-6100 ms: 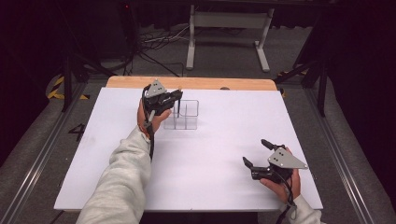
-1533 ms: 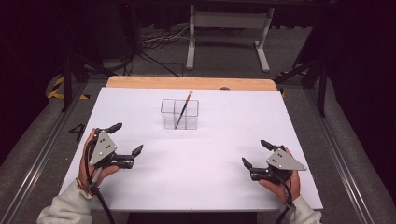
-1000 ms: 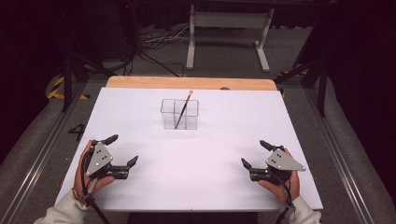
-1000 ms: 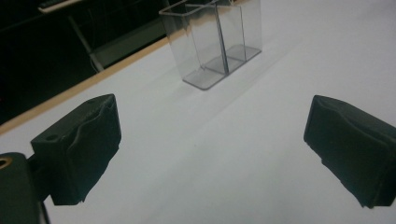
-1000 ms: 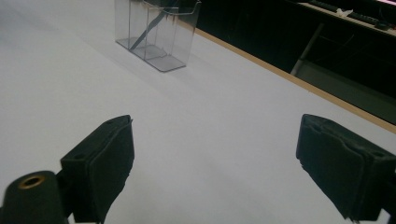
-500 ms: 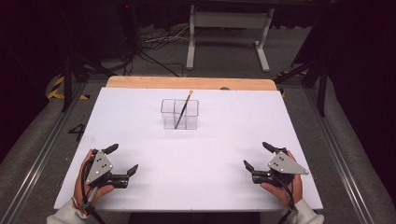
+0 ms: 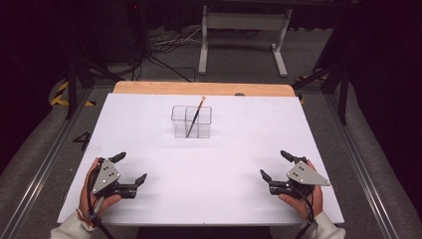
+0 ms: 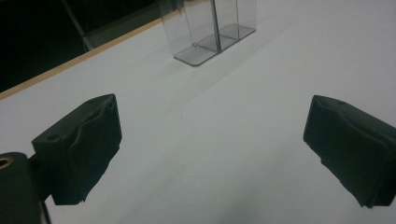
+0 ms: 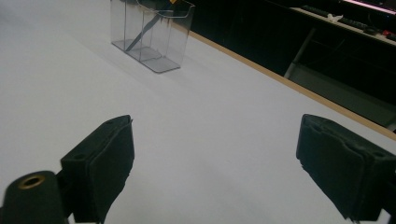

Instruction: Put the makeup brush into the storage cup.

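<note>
The white table top (image 7: 224, 164) lay bare between the near edge and the clear plastic divided holder (image 7: 191, 122), the one obstacle, standing well away toward the far side. A thin dark brush (image 7: 194, 117) leaned out above its rim.

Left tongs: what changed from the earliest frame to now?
The left tongs let go of the paintbrush, which now leans in the clear holder, and drew back from the holder to the near left corner of the table, jaws open and empty. The right tongs stayed open at the near right; the holder kept its place.
</note>
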Tool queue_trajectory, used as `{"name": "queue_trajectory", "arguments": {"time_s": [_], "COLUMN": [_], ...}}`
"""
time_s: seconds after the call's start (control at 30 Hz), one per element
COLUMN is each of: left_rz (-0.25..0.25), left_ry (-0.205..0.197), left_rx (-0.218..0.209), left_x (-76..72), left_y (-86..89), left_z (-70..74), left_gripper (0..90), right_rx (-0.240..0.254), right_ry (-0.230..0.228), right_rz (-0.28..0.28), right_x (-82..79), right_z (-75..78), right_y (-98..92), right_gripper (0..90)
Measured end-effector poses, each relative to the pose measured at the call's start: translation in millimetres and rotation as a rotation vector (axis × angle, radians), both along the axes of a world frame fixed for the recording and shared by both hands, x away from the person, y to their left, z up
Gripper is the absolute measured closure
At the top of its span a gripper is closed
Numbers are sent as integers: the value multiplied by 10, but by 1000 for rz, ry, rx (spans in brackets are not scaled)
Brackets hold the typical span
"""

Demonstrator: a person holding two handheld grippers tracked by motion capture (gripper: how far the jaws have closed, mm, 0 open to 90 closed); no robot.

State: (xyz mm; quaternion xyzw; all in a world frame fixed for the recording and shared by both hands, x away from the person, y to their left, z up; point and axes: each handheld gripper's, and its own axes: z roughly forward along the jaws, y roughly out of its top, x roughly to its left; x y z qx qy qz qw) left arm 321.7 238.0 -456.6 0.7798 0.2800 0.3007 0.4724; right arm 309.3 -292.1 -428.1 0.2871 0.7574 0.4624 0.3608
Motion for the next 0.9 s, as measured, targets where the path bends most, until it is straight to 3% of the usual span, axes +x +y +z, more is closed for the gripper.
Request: {"name": "queue_trajectory", "arguments": {"time_s": [0.43,0.53,0.9], "left_rz": [23,27,27], "left_ry": [-5,-5,-9], "left_rx": [2,-17,-19], "left_x": [4,-2,9], "left_y": [29,41,34], "left_z": [-6,-1,1], "left_gripper": [54,57,58], "right_rx": [9,9,8], "right_ry": [23,30,16], "right_rz": [4,-1,-3], "right_x": [24,23,18], "right_z": [-14,-24,-15], "right_y": [20,19,2], "right_gripper": [123,123,123]}}
